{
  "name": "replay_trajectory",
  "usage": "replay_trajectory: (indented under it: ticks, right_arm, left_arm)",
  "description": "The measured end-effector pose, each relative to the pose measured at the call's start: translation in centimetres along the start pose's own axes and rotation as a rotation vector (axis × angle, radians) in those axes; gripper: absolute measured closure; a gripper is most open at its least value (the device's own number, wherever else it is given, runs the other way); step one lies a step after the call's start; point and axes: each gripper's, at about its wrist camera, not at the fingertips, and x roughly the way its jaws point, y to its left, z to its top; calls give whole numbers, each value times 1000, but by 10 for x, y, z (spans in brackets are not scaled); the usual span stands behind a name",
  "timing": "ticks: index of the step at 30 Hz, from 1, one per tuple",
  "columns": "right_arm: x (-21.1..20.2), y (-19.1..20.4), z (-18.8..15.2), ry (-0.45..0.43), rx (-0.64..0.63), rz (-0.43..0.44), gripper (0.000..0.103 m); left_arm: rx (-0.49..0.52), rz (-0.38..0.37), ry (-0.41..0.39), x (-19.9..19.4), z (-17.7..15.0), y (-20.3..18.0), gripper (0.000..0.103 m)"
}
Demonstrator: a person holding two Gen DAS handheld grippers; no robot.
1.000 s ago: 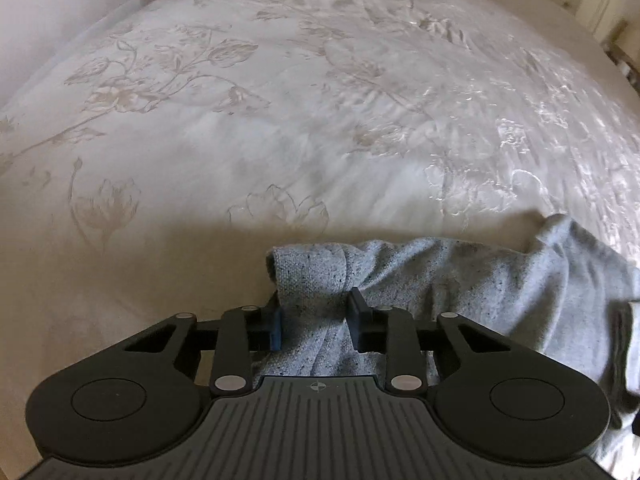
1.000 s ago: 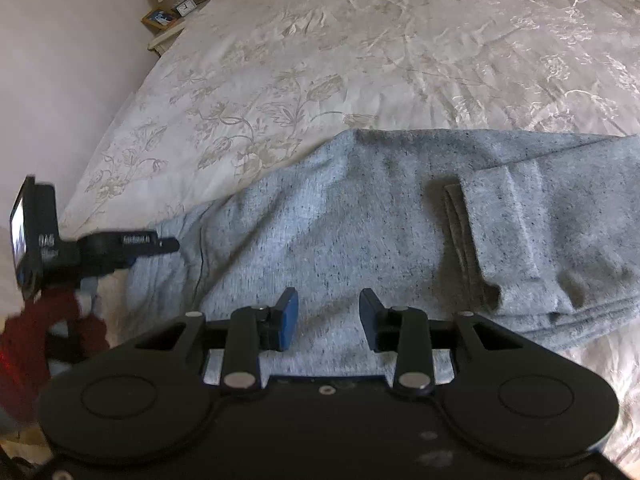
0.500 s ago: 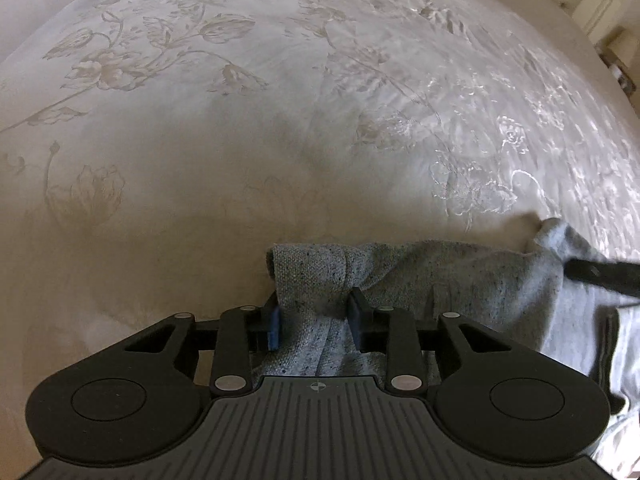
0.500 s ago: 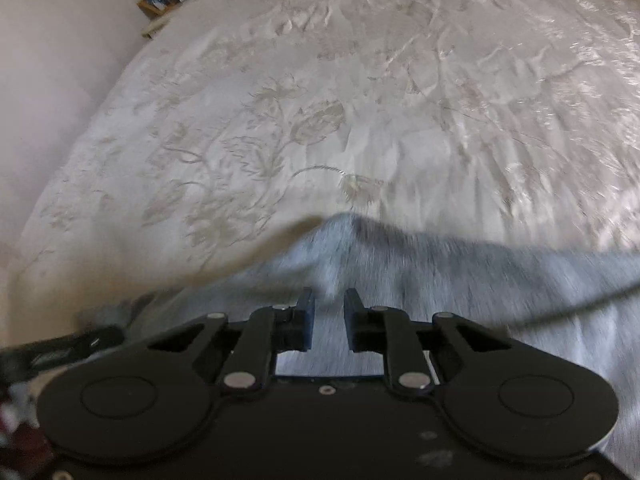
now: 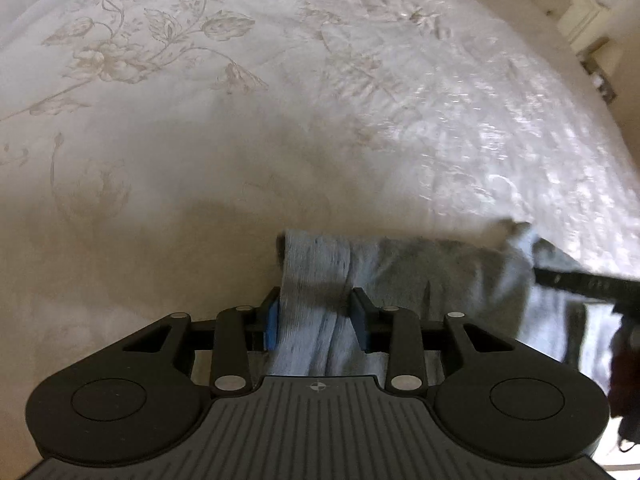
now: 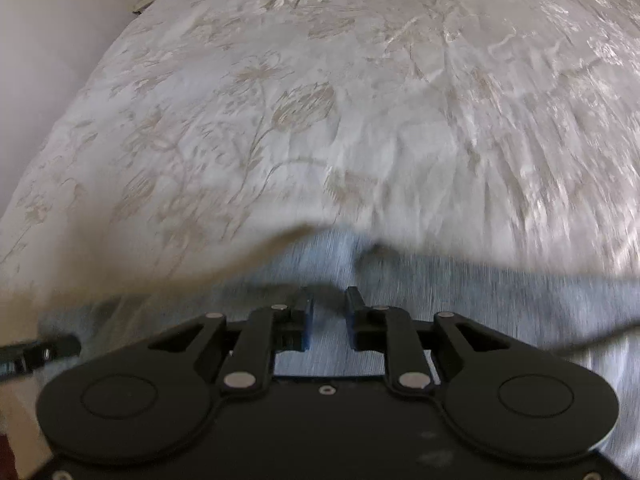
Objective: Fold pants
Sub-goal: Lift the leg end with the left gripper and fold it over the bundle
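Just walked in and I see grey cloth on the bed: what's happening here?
A person is folding grey knit pants on a cream floral bedspread with handheld tongs. The left tongs grip a bunched edge of the fabric. The right tongs have just been closing, narrow over another part; the blur hides any grip.

Soft daylight glares off the sheen of my bedspread [image 5: 460, 128] on the right side of both views, while its near part lies in dull shadow. Motion blur smears the grey pants [image 6: 460, 292], and the fisheye bends every edge.
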Motion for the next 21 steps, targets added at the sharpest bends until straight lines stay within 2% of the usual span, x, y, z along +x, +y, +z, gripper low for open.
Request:
replay_trajectory:
  ticks: [3,7,12,17,21]
  right_arm:
    - [-15,3,-29,18,-10,14,80]
    - [-25,9,-70,59,-19,20,80]
    - [-37,15,-110,93,4,26,79]
    - [-50,21,-130,95,1,31,77]
    - [-60,22,-141,100,-11,25,77]
  left_arm:
    - [-1,-63,18,-7,-10,11,65]
    - [27,-86,90,-7,-30,19,36]
    - [32,-109,102,-4,-47,22,29]
    - [47,-175,159,18,-47,12,12]
    - [27,-208,163,29,-43,4,8]
